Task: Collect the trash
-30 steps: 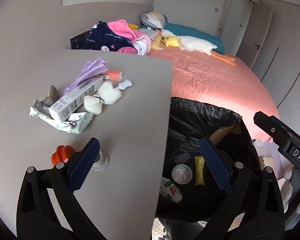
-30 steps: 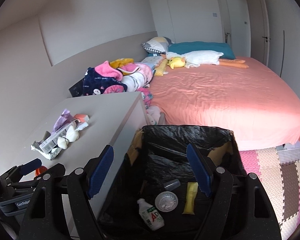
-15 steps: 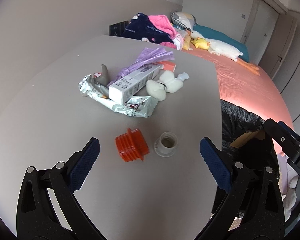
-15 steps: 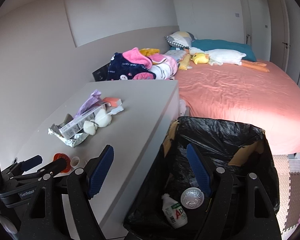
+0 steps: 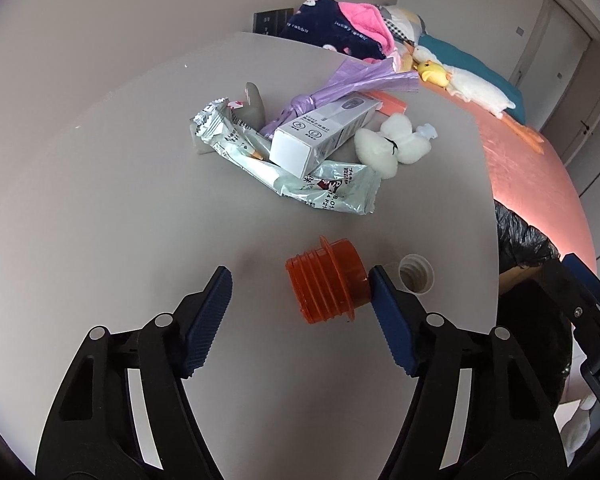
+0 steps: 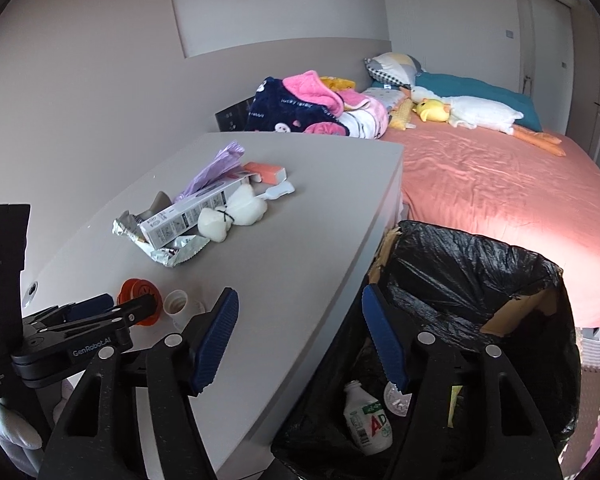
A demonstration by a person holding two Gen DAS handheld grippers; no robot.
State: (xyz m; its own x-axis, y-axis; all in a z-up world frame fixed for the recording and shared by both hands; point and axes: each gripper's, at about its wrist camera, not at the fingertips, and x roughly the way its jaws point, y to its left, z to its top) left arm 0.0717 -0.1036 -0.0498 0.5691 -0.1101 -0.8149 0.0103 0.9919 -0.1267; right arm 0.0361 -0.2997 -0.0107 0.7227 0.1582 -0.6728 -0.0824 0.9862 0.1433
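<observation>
An orange ribbed cap [image 5: 326, 290] lies on its side on the grey table [image 5: 100, 200], between the jaws of my left gripper [image 5: 300, 304]. Those jaws are closing: the right pad [image 5: 384, 308] touches the cap and the left pad stands well clear. A small white cap [image 5: 416, 274] sits just right of it. Further back lies a heap of trash: a white box [image 5: 324, 132], a silver wrapper [image 5: 332, 192], a purple bag [image 5: 352, 84] and a cotton puff [image 5: 388, 148]. My right gripper [image 6: 300, 332] hangs over the table's edge beside the black-lined bin [image 6: 460, 280], its jaws closing on nothing.
Inside the bin lie a white bottle [image 6: 366, 420] and a round lid [image 6: 396, 396]. A pink bed [image 6: 500, 184] with a duck toy [image 6: 480, 114] and piled clothes [image 6: 308, 108] stands behind. The wall runs along the table's left side.
My left gripper swung from over the bin to the table, came down at the orange cap and narrowed. The right gripper shifted left toward the table and narrowed slightly.
</observation>
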